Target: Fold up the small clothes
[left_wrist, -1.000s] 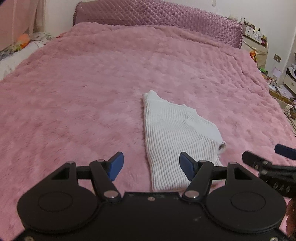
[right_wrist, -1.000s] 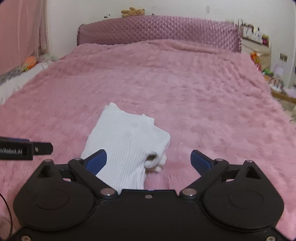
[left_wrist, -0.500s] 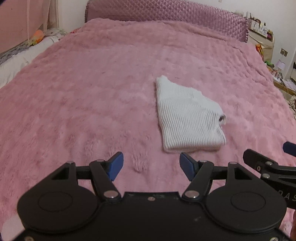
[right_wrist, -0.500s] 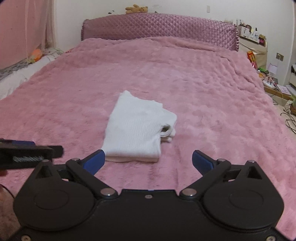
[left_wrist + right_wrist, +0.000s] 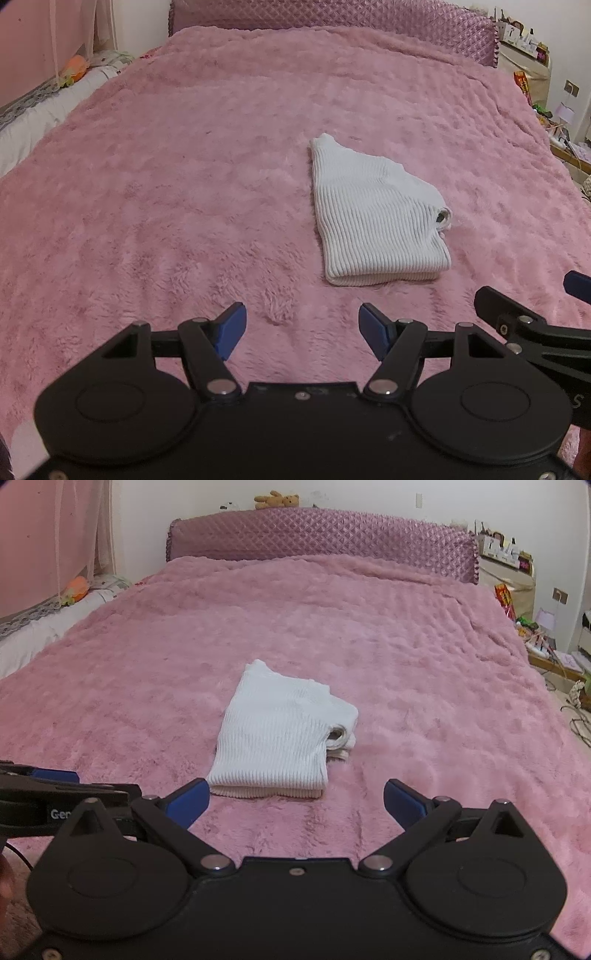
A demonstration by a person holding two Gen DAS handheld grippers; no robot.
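A white ribbed knit garment lies folded into a compact rectangle on the pink plush bedspread; it also shows in the right wrist view. My left gripper is open and empty, hovering over the bedspread, nearer than the garment and to its left. My right gripper is open and empty, just in front of the garment's near edge. Each gripper's fingers show at the edge of the other's view.
A quilted purple headboard stands at the far end with a teddy bear on top. A cluttered nightstand and floor items lie to the right. A white bed edge with toys is at the left.
Both grippers have pulled back from the garment toward the near edge of the bed. The garment looks farther away and lies still, folded.
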